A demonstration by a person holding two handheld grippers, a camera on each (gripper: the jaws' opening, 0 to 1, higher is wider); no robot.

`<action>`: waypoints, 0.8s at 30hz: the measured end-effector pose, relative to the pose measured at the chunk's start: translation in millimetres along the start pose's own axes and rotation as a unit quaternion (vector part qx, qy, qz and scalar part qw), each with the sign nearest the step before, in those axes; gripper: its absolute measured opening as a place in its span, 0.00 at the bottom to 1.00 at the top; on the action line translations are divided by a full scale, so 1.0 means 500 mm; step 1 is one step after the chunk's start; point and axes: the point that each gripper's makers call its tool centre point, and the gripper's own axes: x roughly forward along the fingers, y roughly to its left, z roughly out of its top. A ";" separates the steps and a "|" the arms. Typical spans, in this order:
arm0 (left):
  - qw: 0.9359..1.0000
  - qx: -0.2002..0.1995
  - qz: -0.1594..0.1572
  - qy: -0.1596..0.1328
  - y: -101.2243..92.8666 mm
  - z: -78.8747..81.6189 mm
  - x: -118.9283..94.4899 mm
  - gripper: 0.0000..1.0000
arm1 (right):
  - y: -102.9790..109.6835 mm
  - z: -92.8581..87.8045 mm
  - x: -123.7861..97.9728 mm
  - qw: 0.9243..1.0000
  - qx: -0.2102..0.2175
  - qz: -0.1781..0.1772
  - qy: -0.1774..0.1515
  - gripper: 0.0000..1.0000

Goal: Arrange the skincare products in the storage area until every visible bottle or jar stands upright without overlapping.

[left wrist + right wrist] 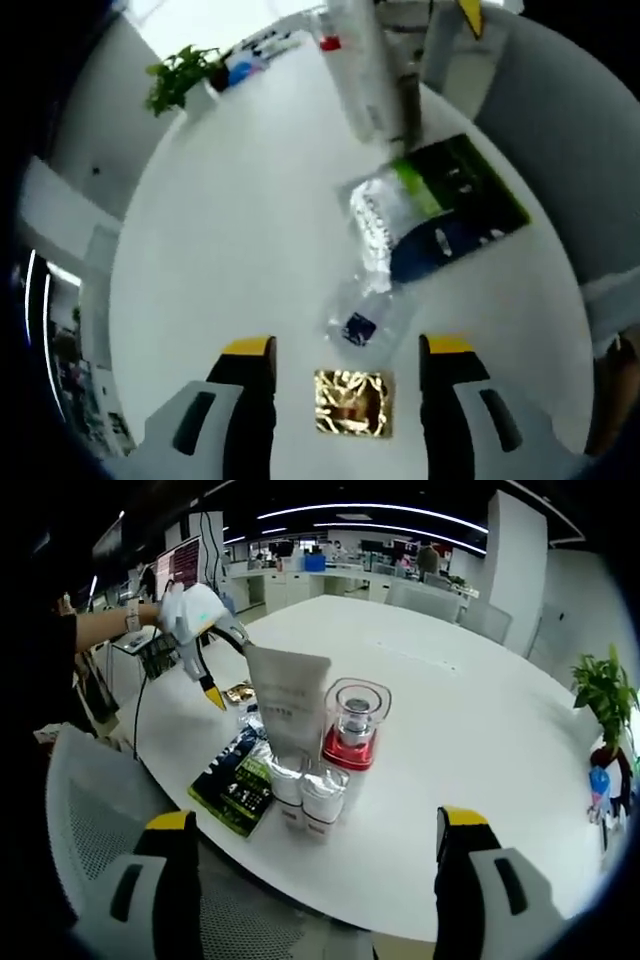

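Observation:
My left gripper [350, 350] hangs open over the white table [230, 230]; a gold foil square [352, 403] lies on the table below the gap between its jaws. Just beyond lie a small clear item with a blue label [358, 325], a silvery pouch [380, 220] and a green-and-black packet [470, 185]. In the right gripper view, two white tubes [290, 715] stand on their caps beside a clear jar with a red base [352, 725], and the packet [235, 780] lies flat at the table edge. My right gripper [318, 822] is open, well back from them. A hand holds the left gripper [212, 692] above the gold square [238, 692].
A potted plant [605, 695] and small blue items stand at the table's far side [180, 80]. A grey mesh chair [100, 840] is pushed up to the table edge near the packet. The table [470, 710] spreads wide and white beyond the products.

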 end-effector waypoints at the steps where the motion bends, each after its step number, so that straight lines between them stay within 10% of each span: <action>1: 1.000 0.002 -0.004 -0.001 -0.001 0.000 0.003 0.52 | 0.000 -0.001 0.000 1.000 0.000 -0.001 0.001 0.99; 24: 0.991 0.085 -0.098 0.033 0.006 -0.031 0.073 0.51 | -0.005 -0.012 0.010 1.000 0.001 -0.003 0.015 0.99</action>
